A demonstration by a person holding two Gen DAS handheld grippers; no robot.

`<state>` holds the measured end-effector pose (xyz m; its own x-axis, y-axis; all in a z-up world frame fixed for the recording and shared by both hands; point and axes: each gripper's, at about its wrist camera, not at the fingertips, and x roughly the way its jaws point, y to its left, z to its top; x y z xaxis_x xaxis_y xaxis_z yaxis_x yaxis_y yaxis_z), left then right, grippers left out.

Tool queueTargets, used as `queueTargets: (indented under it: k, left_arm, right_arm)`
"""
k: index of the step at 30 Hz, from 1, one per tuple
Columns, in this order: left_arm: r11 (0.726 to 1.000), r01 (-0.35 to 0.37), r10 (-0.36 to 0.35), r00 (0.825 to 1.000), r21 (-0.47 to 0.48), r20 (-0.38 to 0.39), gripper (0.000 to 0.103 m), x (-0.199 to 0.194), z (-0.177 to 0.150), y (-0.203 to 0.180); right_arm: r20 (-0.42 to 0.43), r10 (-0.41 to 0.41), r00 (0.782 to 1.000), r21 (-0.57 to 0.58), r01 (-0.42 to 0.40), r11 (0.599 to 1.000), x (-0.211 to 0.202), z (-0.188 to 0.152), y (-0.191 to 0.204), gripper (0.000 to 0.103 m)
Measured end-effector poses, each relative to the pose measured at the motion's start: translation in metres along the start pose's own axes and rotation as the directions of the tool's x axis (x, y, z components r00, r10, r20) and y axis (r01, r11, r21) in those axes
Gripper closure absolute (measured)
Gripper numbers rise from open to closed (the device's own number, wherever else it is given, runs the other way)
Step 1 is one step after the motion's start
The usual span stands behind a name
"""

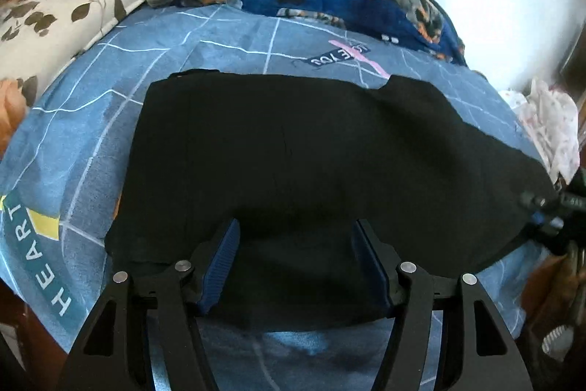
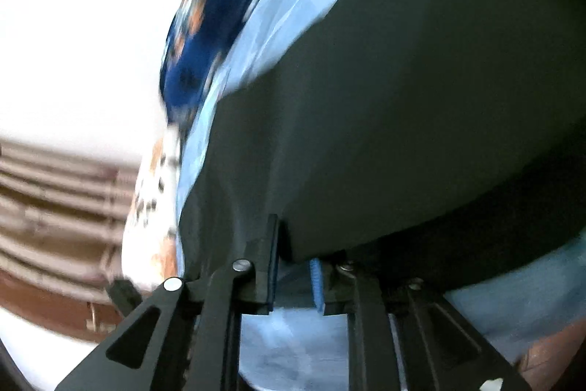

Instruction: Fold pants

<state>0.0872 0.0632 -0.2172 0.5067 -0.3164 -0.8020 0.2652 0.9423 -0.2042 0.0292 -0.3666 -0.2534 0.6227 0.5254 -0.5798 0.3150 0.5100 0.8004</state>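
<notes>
One pants (image 1: pixel 293 149), two tongs (image 1: pixel 295 259).

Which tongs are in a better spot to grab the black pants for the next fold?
Probably the left tongs: they stand open right over the near edge of the black pants. The right tongs sit at a corner, only narrowly open.

Bedsheet (image 1: pixel 91 141) reads "HEART" and, upside down, "LOVE YOU"

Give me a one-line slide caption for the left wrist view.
Left gripper, jaws open, over black pants spread on the blue bedsheet.
</notes>
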Motion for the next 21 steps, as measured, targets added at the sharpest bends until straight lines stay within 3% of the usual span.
queueTargets:
  k: [4,7,10,13,17,21]
  left_arm:
    - [1.0,-0.022,0.023,1.0,0.014,-0.012,0.039,0.002,-0.001,-0.003]
    - [0.999,-0.034,0.034,0.999,0.012,-0.018,0.039,0.002,0.0,-0.004]
    - [0.999,-0.047,0.048,0.999,0.018,-0.022,0.039,0.004,0.002,-0.006]
    - [0.997,-0.07,0.071,0.997,0.034,-0.024,0.039,0.006,0.003,-0.009]
    - [0.995,-0.086,0.087,0.996,0.045,-0.028,0.039,0.007,0.004,-0.009]
    - [0.998,-0.057,0.058,0.997,0.02,-0.044,0.039,0.005,0.008,-0.001]
  right_arm:
    - [0.197,-0.029,0.98,0.148,0.0,0.989,-0.077,0.047,-0.069,0.088]
    - [0.349,-0.088,0.933,0.255,-0.004,0.967,-0.144,0.077,-0.127,0.094]
    - [0.451,-0.081,0.889,0.363,-0.099,0.927,-0.2,0.1,-0.187,0.101]
    - [0.492,-0.079,0.867,0.394,-0.141,0.908,-0.227,0.111,-0.211,0.102]
    - [0.467,-0.129,0.875,0.362,-0.056,0.93,-0.237,0.113,-0.202,0.1]
    - [0.496,-0.134,0.858,0.353,-0.058,0.934,-0.258,0.097,-0.196,0.1]
